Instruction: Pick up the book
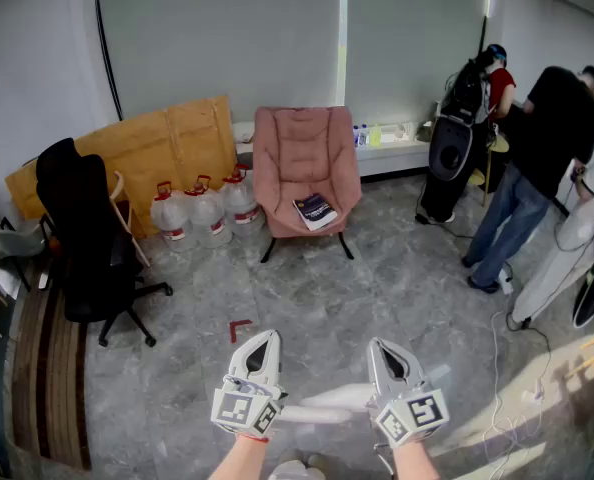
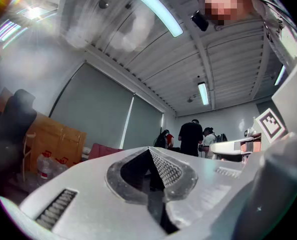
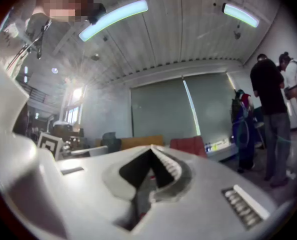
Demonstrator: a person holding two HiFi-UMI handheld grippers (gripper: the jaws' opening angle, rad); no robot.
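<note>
The book (image 1: 315, 211), dark blue with a white edge, lies on the seat of a pink armchair (image 1: 305, 153) at the far side of the room. Both grippers are held low in the head view, far short of the chair. My left gripper (image 1: 265, 336) has its jaws together with nothing between them; in the left gripper view (image 2: 149, 149) it points slightly upward toward the far wall. My right gripper (image 1: 380, 344) is shut and empty as well, and in the right gripper view (image 3: 151, 147) it faces the room level. The book is hidden in both gripper views.
A black office chair (image 1: 82, 238) stands at the left. Several water jugs (image 1: 202, 208) and wooden boards (image 1: 147, 148) sit beside the armchair. People (image 1: 537, 168) stand at the right near a black case (image 1: 452, 153). Cables (image 1: 507, 368) trail on the grey floor, and a red mark (image 1: 239, 328) lies ahead.
</note>
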